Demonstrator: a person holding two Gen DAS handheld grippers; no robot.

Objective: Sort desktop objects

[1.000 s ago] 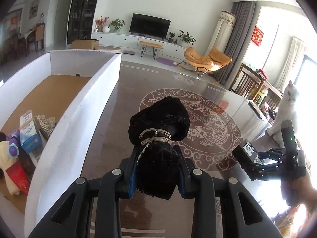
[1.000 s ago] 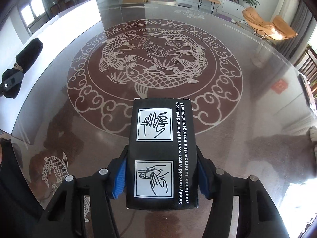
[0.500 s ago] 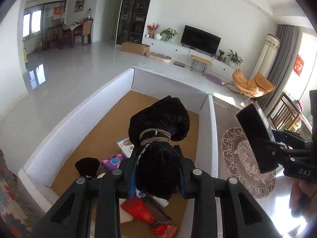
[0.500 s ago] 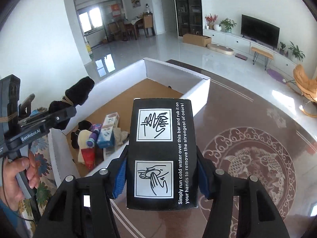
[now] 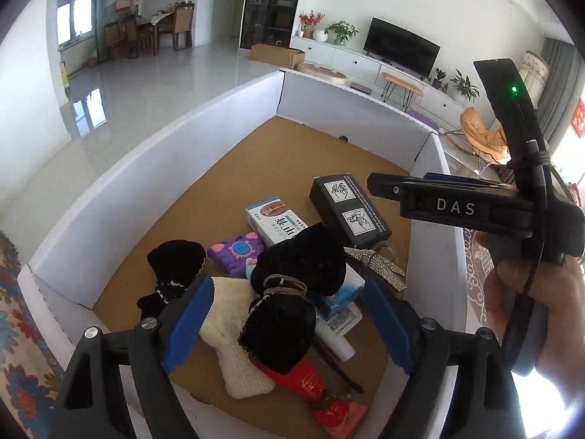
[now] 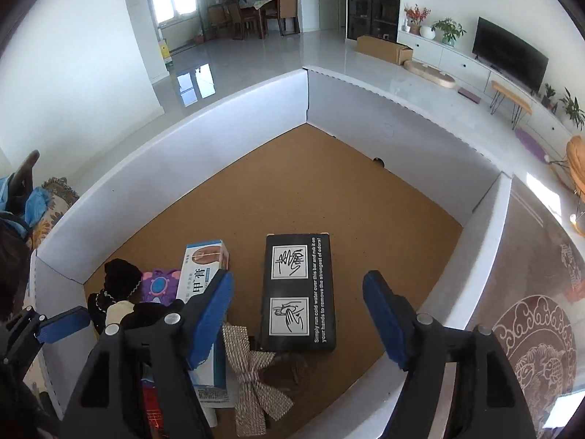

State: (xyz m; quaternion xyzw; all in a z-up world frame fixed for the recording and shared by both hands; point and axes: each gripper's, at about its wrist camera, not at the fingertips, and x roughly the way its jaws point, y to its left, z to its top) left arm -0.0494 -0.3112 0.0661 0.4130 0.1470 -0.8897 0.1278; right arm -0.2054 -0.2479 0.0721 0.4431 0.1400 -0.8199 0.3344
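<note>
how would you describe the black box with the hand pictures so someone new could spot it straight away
Look inside the big white-walled box with the brown floor. The black box lies flat on it, right of the blue-and-white carton. It alone shows two white-framed hand-washing drawings.

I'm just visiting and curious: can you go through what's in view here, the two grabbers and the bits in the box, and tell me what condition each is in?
Left gripper: jaws opening, pads clear of the pouch.
Right gripper: jaws opening, nothing gripped.
Black velvet pouch: tied shut, resting on the pile.
Black box: closed, lying flat, printed side up.
White storage box: open-topped, partly filled.
Blue-and-white carton: closed, lying down.
</note>
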